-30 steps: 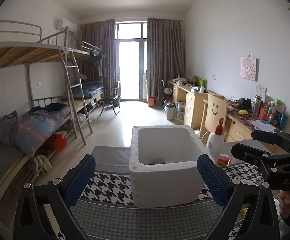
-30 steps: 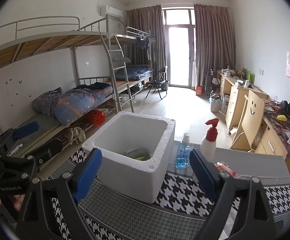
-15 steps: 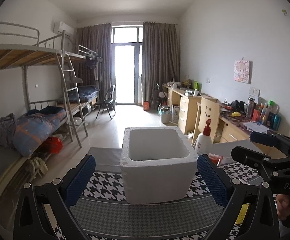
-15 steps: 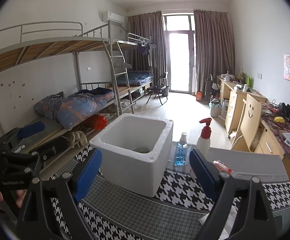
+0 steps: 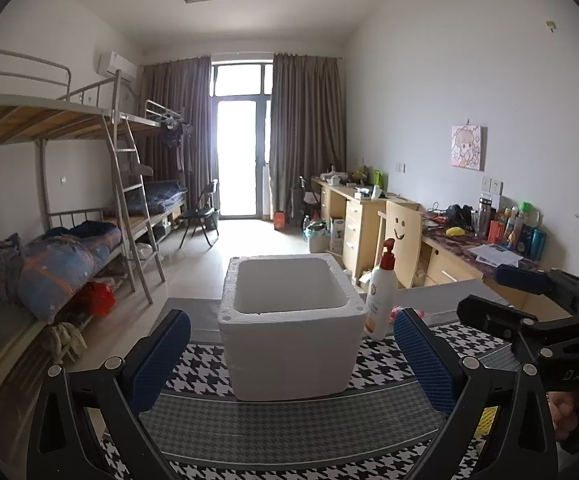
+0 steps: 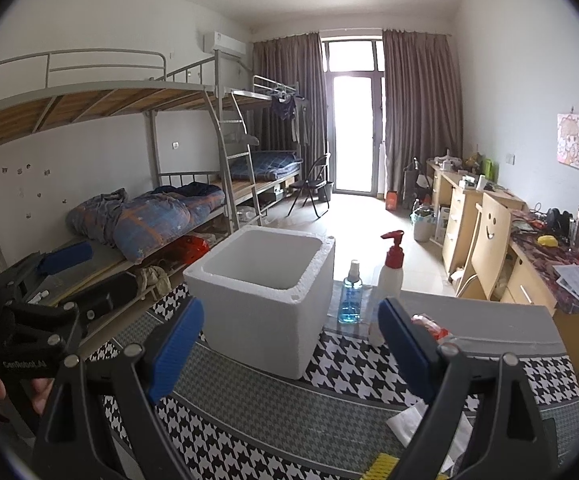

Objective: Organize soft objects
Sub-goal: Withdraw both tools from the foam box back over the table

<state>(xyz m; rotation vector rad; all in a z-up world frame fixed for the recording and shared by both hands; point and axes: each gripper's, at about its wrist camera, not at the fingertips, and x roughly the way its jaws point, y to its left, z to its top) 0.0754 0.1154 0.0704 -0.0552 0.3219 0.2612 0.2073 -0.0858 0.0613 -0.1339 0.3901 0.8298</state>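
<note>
Though hidden leftward, blue bottle (image 6: 350, 294) rightward.

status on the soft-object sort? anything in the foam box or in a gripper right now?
Done: unclear; the white foam box hides its floor from both views. In hand: nothing; left gripper and right gripper are open and empty. Left: no soft item is identifiable on the houndstooth mat; a red-pump lotion bottle stands beside the box.
</note>
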